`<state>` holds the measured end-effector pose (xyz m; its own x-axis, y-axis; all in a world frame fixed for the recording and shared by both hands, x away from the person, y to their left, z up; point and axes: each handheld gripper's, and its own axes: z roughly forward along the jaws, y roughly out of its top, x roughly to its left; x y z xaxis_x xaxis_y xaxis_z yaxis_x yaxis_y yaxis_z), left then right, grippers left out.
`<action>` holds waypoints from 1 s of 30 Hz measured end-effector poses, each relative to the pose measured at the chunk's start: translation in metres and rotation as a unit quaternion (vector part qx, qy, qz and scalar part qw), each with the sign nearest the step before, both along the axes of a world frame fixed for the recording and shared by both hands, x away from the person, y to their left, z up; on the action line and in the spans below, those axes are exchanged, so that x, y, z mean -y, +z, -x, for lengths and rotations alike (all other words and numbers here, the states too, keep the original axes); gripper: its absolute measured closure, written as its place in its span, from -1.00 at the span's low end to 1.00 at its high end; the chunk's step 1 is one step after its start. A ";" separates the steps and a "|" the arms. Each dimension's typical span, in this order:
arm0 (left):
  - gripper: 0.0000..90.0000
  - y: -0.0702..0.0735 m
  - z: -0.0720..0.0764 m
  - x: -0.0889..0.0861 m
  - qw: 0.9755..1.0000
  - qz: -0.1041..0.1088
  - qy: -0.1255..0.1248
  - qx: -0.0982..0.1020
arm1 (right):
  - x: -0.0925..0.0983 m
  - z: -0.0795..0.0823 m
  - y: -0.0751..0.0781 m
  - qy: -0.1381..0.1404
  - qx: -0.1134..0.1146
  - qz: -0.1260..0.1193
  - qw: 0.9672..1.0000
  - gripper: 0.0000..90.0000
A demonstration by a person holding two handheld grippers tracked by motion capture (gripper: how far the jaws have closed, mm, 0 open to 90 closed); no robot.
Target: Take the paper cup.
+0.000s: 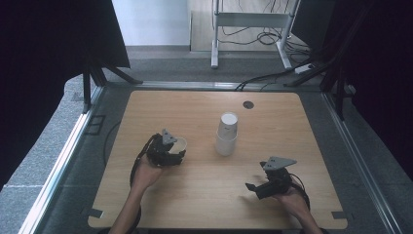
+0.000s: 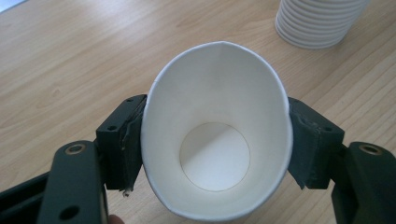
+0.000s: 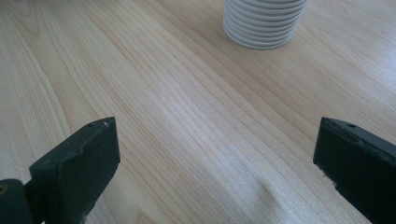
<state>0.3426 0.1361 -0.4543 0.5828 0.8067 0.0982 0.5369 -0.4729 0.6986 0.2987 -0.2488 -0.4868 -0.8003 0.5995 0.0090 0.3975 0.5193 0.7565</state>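
**Cup pinched in left gripper, stack ahead**

A cup (image 2: 217, 140) is pinched, squeezed oval, by the left gripper (image 2: 215, 144), mouth toward the camera. The stack (image 1: 226, 134) is found ahead and to its right. The right gripper (image 3: 215, 163) is held spread, empty, stack ahead.

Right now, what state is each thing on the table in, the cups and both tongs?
Paper cup: gripped, squeezed oval, mouth toward the camera, empty.
Cup stack: nested upside down on the table, untouched.
Left tongs: shut on the paper cup.
Right tongs: open, nothing between the jaws.
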 end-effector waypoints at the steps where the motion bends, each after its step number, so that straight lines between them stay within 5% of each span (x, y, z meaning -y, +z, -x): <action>1: -0.34 -0.002 0.000 0.001 1.000 -0.002 -0.001 -0.001 | 0.000 0.000 0.000 0.001 0.000 0.001 1.000 -0.99; 11: -0.38 -0.007 -0.001 0.005 1.000 -0.007 -0.001 -0.007 | -0.002 0.000 -0.002 0.009 -0.002 0.011 1.000 -0.98; 20: -0.66 -0.001 -0.002 0.002 1.000 0.025 -0.003 -0.010 | -0.003 0.001 -0.002 0.012 0.000 0.015 1.000 -0.98; 30: -0.70 0.013 0.005 -0.001 0.998 0.053 -0.015 0.004 | -0.003 0.001 -0.002 0.012 0.003 0.018 1.000 -0.98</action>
